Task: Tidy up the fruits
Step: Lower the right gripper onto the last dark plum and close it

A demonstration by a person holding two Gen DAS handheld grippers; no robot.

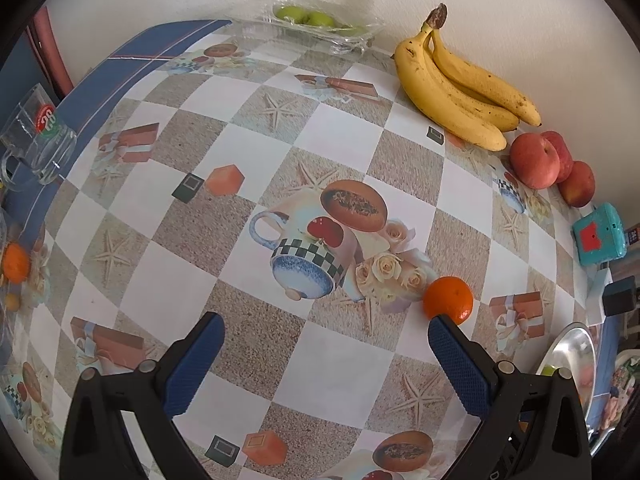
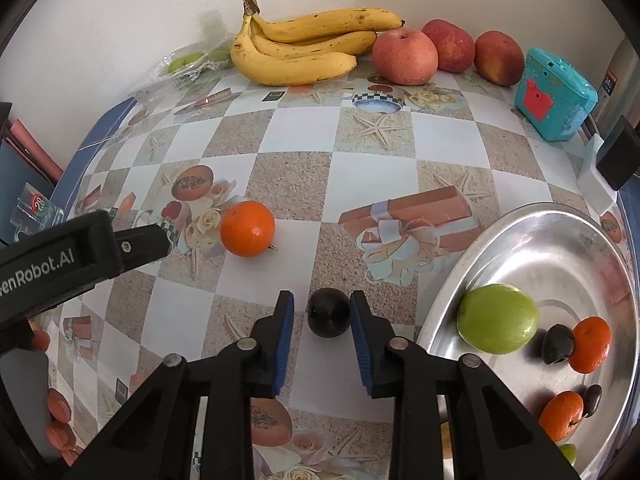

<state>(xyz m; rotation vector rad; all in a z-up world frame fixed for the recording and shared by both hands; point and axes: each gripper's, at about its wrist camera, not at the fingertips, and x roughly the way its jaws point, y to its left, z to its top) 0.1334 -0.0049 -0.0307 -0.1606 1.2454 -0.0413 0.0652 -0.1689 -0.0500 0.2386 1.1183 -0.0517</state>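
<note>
right gripper [image 2: 322, 316]: jaws close around the dark plum [image 2: 328, 317], right pad touching, left just off | plum: lower centre, beside the metal bowl [image 2: 472, 256] collecting fruit | left gripper [image 1: 326, 330]: spread wide, empty, near the orange [image 1: 449, 299] | judged: plum goes to bowl next

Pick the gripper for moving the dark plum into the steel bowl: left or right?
Right. The right gripper already brackets the dark plum, and the steel bowl sits just beside it. The left gripper is open near the orange.
</note>
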